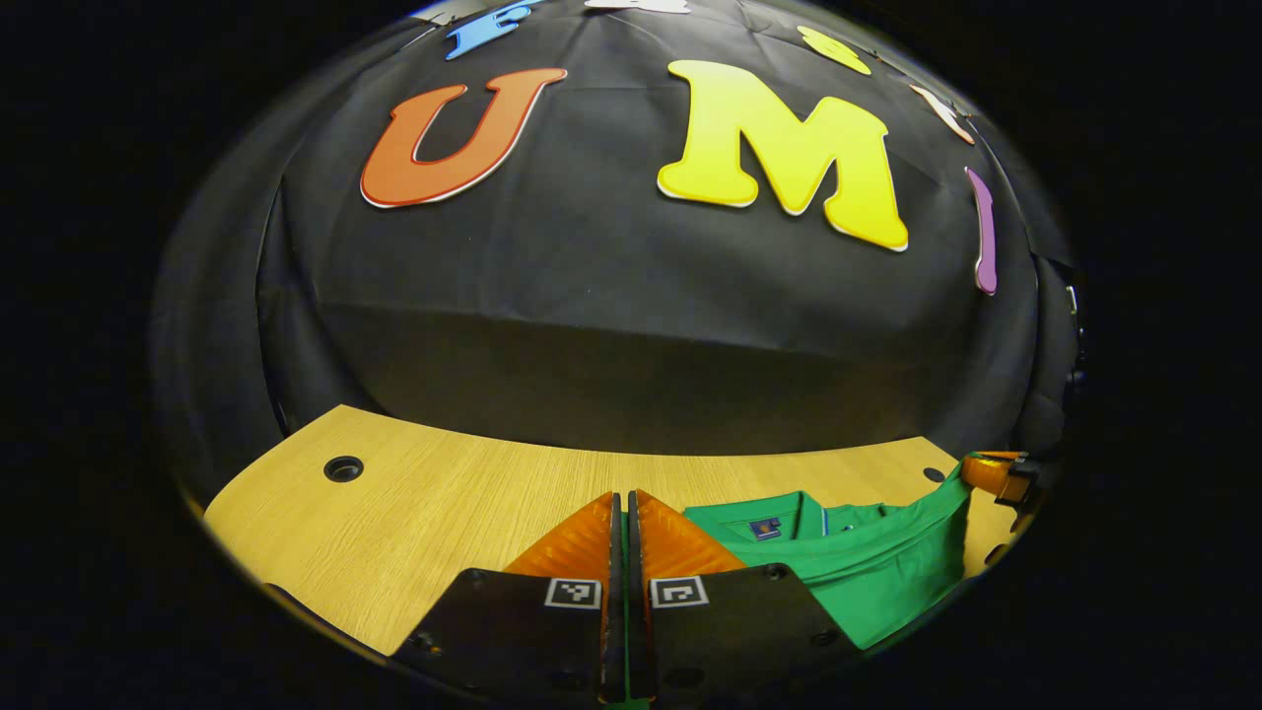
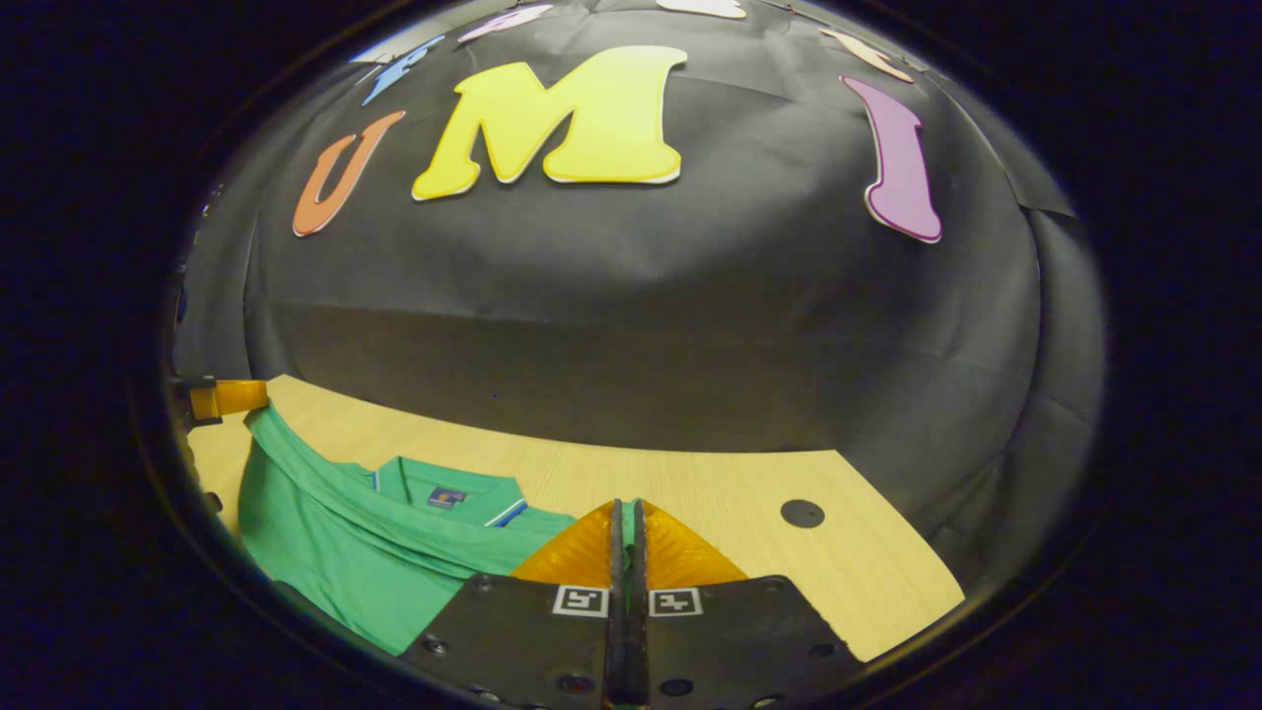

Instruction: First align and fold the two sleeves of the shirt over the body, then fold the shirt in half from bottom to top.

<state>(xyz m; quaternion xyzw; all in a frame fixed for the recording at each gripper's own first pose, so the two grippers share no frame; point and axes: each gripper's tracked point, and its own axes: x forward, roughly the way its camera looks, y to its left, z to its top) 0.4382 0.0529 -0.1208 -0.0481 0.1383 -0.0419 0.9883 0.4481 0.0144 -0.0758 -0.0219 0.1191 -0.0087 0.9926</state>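
A green polo shirt (image 1: 868, 572) lies on the wooden table (image 1: 394, 532), its collar and neck label (image 1: 765, 529) facing up. My left gripper (image 1: 624, 498) is shut, with a thin strip of green cloth between its fingers. In the left gripper view the right gripper (image 1: 996, 473) shows at the far right, gripping a raised edge of the shirt. In the right gripper view the shirt (image 2: 335, 552) spreads to the left, its collar (image 2: 444, 488) behind a taut lifted band of fabric. My right gripper (image 2: 627, 505) is shut on green cloth. The left gripper (image 2: 227, 397) holds the band's far end.
The table (image 2: 789, 572) has round cable holes (image 1: 343, 468) (image 2: 802, 513) near its back corners. The booth's black cloth wall stands right behind the table's far edge. Bare wood lies left of the shirt in the left gripper view and right of it in the right gripper view.
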